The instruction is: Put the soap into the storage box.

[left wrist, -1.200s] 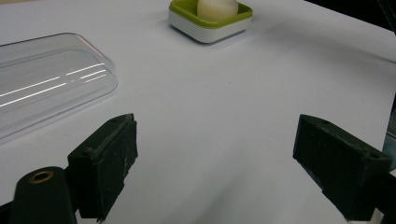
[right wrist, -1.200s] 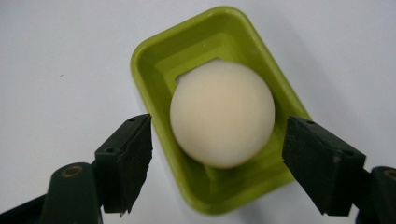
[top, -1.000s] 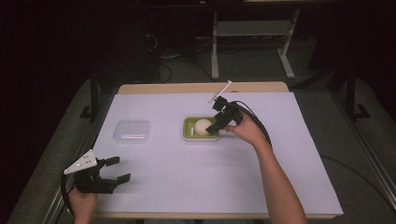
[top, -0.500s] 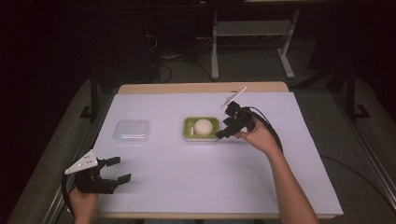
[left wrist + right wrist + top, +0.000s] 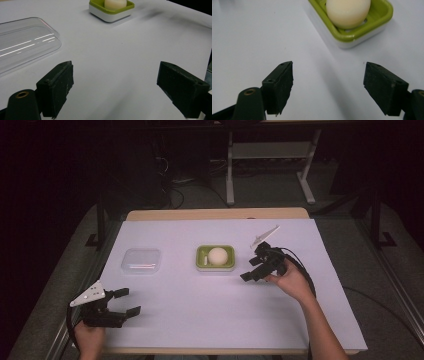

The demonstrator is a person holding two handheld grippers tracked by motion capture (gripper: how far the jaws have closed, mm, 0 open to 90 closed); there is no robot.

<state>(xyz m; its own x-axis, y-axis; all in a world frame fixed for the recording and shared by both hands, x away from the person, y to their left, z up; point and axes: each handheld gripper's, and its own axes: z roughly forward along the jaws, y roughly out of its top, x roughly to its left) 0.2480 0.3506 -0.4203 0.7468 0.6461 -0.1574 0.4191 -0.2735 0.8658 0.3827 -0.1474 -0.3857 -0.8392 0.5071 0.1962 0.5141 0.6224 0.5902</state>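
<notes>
With the soap (image 5: 218,255) sitting in its green dish (image 5: 202,254) mid-table & your right gripper (image 5: 253,268) empty, jaws wide beside it, placing looks done; clear lid (image 5: 141,261) left, untouched.

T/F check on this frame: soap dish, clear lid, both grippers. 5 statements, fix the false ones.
1. The pale round soap lies in the green soap dish. True.
2. The right gripper is shut on the soap. False: its jaws stand open and empty, apart from the dish on its right side.
3. The clear lid sits on top of the dish. False: it lies on the white table cover, apart from the dish on its left.
4. The left gripper is open with nothing between its jaws. True.
5. The left gripper rests right against the dish. False: it is near the table's front left corner, far from the dish.
</notes>
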